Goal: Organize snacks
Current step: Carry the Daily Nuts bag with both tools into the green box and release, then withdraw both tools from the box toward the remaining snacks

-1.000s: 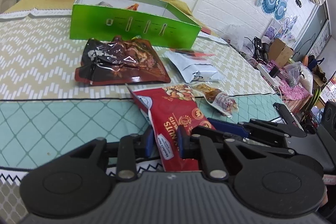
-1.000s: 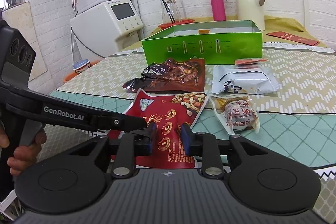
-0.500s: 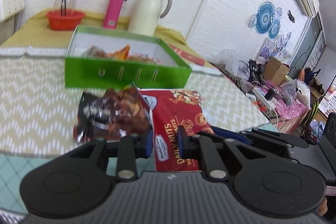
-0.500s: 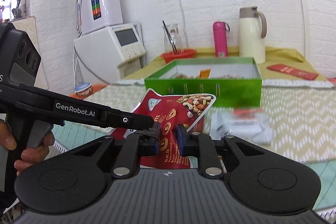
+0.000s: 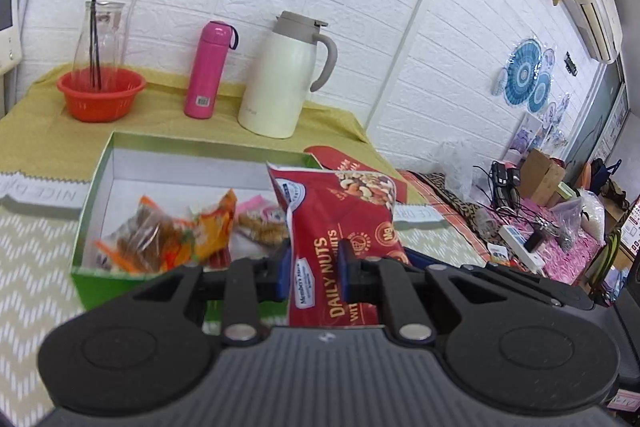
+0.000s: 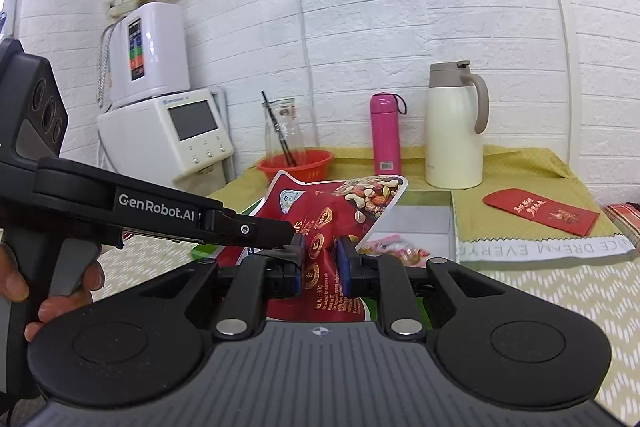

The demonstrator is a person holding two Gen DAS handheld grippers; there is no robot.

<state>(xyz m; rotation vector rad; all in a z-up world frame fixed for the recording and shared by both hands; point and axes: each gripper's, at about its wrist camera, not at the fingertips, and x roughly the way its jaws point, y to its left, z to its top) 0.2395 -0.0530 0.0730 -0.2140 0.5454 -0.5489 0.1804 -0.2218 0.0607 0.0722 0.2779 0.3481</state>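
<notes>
- I count one red nut packet (image 5: 340, 227), held upright in the air over the near right part of the one green box (image 5: 96, 183); both of my tongs grasp it.
- Inside the box I make out about three wrapped snacks (image 5: 160, 235), blurred, lying on its near floor, so the count is rough.
- On the yellow cloth at the far side: one cream jug (image 5: 280, 83), one pink flask (image 5: 206, 67), one orange basket (image 5: 100, 95) with one glass carafe standing in it, and one red envelope (image 6: 540, 213) to the right.
- Far left in the right view: two white appliances, one stacked on the other (image 6: 160, 107).
- My left gripper (image 5: 314, 267) is clenched on the packet's lower part, pointing somewhat downward toward the box.
- My right gripper (image 6: 320, 265) pinches the same packet low down, pads pressing its sides, pointing nearly level.
- One hand (image 6: 24, 291) shows at the left gripper's trigger, fingers curled round the handle.
</notes>
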